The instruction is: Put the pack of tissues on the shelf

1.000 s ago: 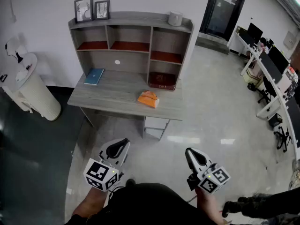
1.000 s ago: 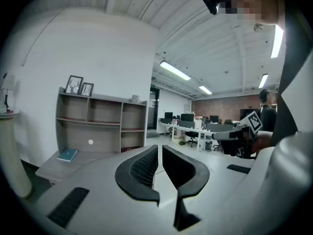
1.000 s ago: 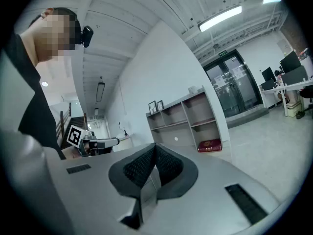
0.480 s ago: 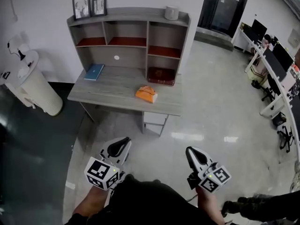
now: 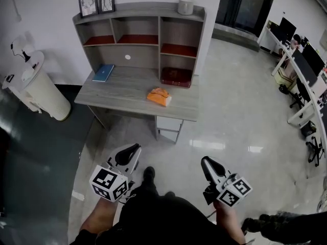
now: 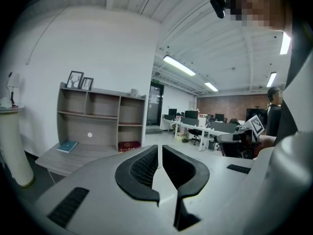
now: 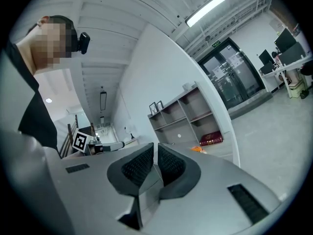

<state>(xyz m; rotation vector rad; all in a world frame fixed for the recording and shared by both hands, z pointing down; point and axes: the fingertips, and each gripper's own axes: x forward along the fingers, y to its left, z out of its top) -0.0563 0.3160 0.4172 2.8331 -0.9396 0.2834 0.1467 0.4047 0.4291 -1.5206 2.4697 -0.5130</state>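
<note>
An orange pack of tissues lies on the grey desk, right of its middle; a sliver of the pack shows past the right jaws. Behind it rises the desk's shelf unit with red-lined compartments, also seen far off as the shelf unit. My left gripper and right gripper hang low over the floor, well short of the desk. Both have their jaws close together with nothing between them.
A blue book lies at the desk's left and a dark red box sits in the lower right compartment. Two picture frames and a grey pot top the shelf. A white bin stands left; office desks right.
The view has crept toward the desk and a shoe now shows on the floor between the grippers. Both grippers keep their places and their jaws stay the same.
</note>
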